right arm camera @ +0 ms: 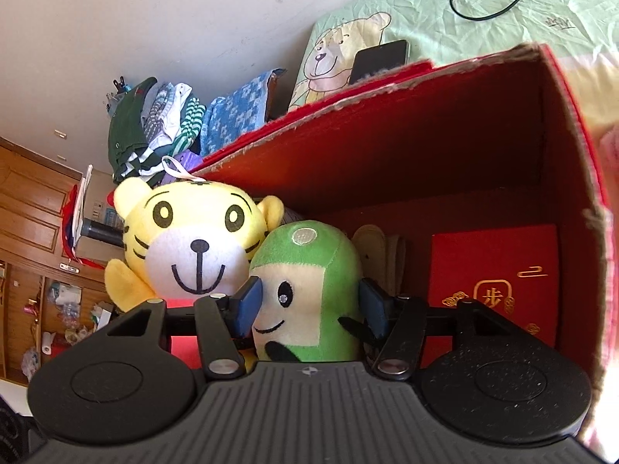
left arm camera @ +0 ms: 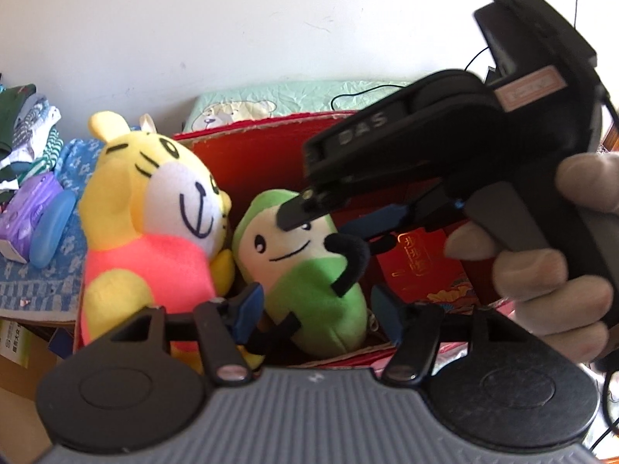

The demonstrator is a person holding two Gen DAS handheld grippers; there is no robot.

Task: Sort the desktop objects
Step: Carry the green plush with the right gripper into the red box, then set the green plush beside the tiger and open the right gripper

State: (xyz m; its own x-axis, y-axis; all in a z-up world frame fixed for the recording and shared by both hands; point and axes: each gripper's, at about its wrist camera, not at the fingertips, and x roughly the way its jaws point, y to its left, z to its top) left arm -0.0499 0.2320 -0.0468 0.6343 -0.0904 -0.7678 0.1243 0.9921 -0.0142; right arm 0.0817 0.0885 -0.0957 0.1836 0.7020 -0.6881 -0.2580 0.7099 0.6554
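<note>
A yellow tiger plush and a green plush stand side by side in a red cardboard box. My right gripper straddles the green plush. Its blue pads lie at the plush's sides without squeezing it. In the left wrist view the right gripper comes in from the upper right over the plush's head. My left gripper is open around the plush's lower body, with a gap at its right pad.
A red booklet leans in the box's right end. Behind the box are a green bear-print sheet, a phone and a cable. A clothes pile, a purple pack and a blue case lie at the left. A gloved hand holds the right gripper.
</note>
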